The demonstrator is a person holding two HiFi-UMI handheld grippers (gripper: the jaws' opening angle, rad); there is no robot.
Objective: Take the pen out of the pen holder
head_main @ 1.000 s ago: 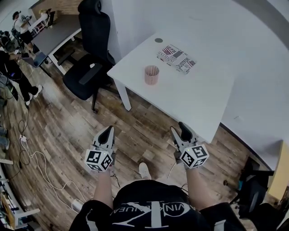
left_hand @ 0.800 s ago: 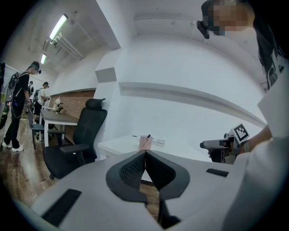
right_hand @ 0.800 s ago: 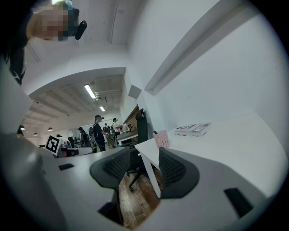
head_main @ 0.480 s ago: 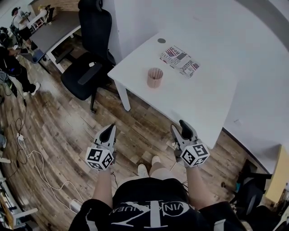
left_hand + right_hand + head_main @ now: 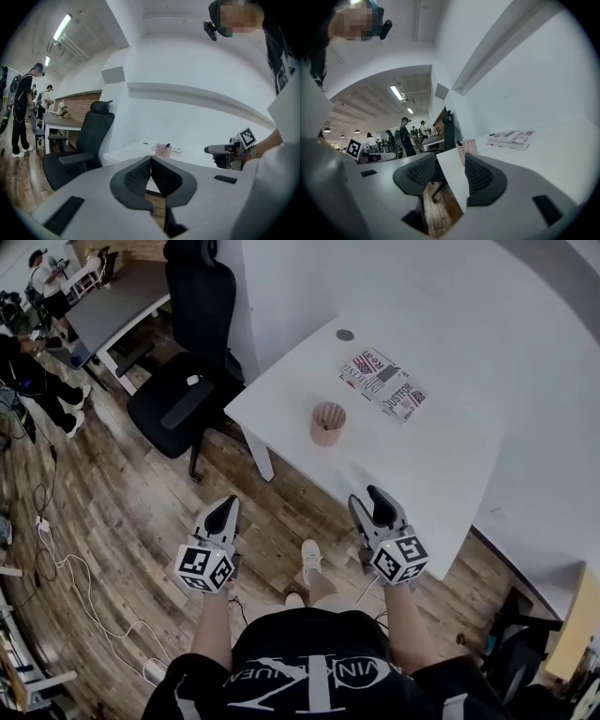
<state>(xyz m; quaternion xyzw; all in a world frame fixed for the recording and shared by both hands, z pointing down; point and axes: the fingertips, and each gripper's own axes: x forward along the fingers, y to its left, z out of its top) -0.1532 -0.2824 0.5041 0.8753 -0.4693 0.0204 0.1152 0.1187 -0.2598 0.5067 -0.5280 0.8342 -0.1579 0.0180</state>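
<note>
A pink mesh pen holder [image 5: 327, 423] stands on the white table [image 5: 431, 465], near its left edge. A dark pen [image 5: 168, 146] pokes out of the pen holder [image 5: 162, 150]; the right gripper view shows the pen [image 5: 459, 142] leaning in the same pen holder [image 5: 469, 149]. Both grippers are held over the wooden floor, short of the table. My left gripper [image 5: 224, 514] is shut and empty, its pads touching [image 5: 151, 160]. My right gripper [image 5: 373, 503] is open and empty [image 5: 451, 174], with the table's corner showing between its pads. The holder is well ahead of both.
A printed book [image 5: 382, 383] lies on the table behind the holder, and a small round disc [image 5: 345, 335] sits by the wall. A black office chair [image 5: 183, 390] stands left of the table. Another desk [image 5: 117, 306] and people are far left. Cables [image 5: 66, 568] lie on the floor.
The table and pen holder have come nearer and lower in the head view as the person steps forward. Both grippers keep their places and jaw states.
</note>
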